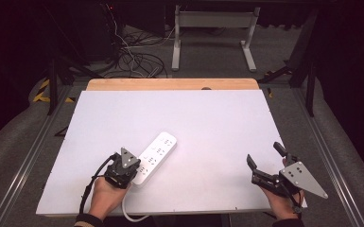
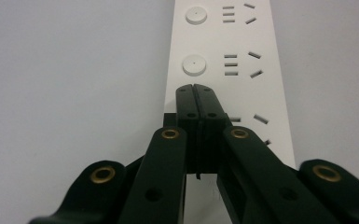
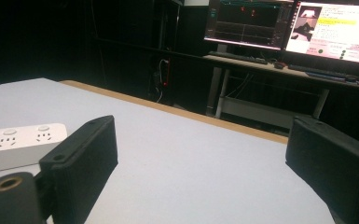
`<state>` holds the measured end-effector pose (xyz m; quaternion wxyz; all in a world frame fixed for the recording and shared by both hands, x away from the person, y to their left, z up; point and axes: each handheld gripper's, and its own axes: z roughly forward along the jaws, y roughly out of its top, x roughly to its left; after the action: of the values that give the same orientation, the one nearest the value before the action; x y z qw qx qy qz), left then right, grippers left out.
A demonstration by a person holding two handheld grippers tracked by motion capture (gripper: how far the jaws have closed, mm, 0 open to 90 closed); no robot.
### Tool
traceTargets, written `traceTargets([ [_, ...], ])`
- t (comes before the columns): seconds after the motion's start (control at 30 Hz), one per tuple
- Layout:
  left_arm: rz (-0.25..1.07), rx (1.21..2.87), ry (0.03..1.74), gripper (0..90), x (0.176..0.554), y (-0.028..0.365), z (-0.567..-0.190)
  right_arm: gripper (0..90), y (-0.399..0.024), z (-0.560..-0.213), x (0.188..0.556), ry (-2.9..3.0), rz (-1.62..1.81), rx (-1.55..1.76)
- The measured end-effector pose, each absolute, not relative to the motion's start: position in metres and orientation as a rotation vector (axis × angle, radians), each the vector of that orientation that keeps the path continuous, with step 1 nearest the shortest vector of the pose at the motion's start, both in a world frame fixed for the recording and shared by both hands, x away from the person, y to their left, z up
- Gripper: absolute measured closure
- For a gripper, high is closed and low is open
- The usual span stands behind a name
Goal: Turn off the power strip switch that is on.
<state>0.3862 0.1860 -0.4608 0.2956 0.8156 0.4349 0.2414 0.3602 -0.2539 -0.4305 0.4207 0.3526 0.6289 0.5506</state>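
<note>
Pressing closed left tongs (image 2: pixel 196 88) onto the power strip (image 1: pixel 156 156)

Strip lies near the tabletop's (image 1: pixel 217 118) front-left; right tongs (image 1: pixel 266 160) hover spread. An off-centre push could skid it sideways.

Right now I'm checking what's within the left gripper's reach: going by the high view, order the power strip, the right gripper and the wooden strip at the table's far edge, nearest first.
1. Power strip: directly under the left gripper, whose jaws are closed over its near end.
2. Right gripper: across the table at its right near corner, jaws open.
3. Wooden strip: along the far edge.
</note>
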Motion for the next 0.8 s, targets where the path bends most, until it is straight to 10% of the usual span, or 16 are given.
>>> traceTargets([
  [0.3, 0.617, 2.018, 1.176, 89.8, 0.384, 0.197, -0.453, 9.4, -0.255, -0.429, 0.361, 1.571, 1.381, 0.879],
  [0.8, 0.953, 1.387, 1.054, 89.8, 0.299, 0.280, -0.370, 9.6, -0.258, -0.427, 0.360, 1.555, 1.384, 0.874],
])
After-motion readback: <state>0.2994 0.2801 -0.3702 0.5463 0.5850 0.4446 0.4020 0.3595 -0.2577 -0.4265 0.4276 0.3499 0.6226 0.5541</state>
